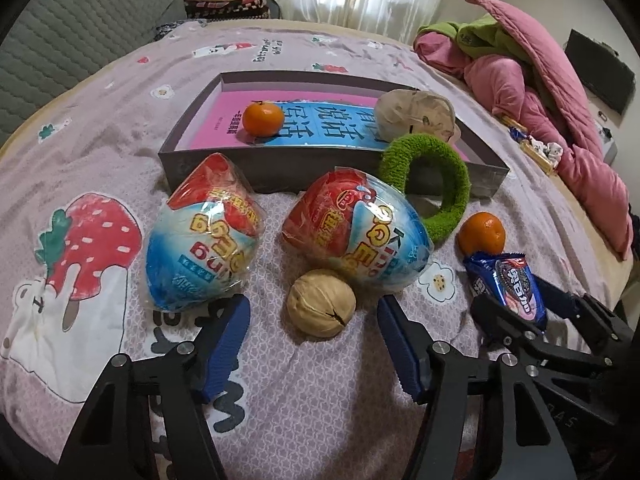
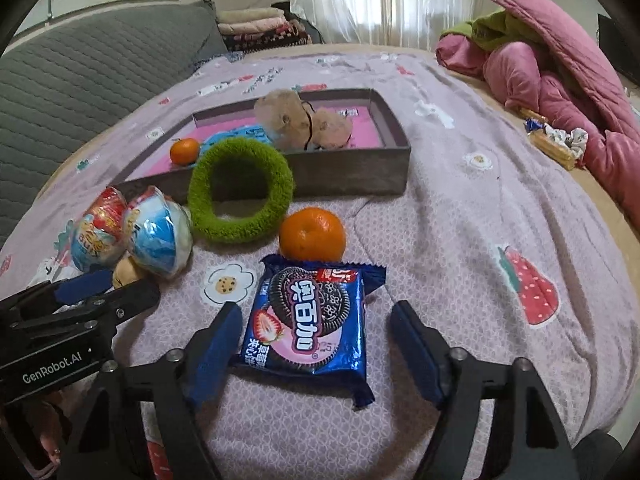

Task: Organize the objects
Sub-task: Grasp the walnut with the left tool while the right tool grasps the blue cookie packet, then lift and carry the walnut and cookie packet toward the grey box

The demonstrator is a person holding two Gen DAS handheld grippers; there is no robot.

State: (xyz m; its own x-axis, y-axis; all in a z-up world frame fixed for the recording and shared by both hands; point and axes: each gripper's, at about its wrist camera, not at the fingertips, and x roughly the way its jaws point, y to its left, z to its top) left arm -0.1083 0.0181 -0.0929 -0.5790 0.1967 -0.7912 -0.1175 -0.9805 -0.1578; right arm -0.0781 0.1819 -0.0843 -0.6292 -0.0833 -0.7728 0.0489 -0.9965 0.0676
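Observation:
A walnut (image 1: 322,302) lies on the bedspread between the fingers of my left gripper (image 1: 313,300), which is open; the pads stand clear of it. My right gripper (image 2: 317,307) is open around a blue cookie packet (image 2: 310,320) that lies flat, with neither pad pressing on it. Two wrapped toy eggs (image 1: 204,236) (image 1: 360,232) sit just beyond the walnut. A mandarin (image 2: 312,234) rests behind the packet, beside a green fluffy ring (image 2: 240,190) that leans on the grey box (image 2: 352,172). Inside the box are another mandarin (image 1: 264,119) and a beige cloth item (image 1: 416,114).
The box holds a pink and blue book (image 1: 332,128) on its floor. A heap of pink and green bedding (image 2: 560,80) fills the right side, with small snack items (image 2: 556,140) beside it. A grey quilted headboard (image 2: 80,72) rises at the left.

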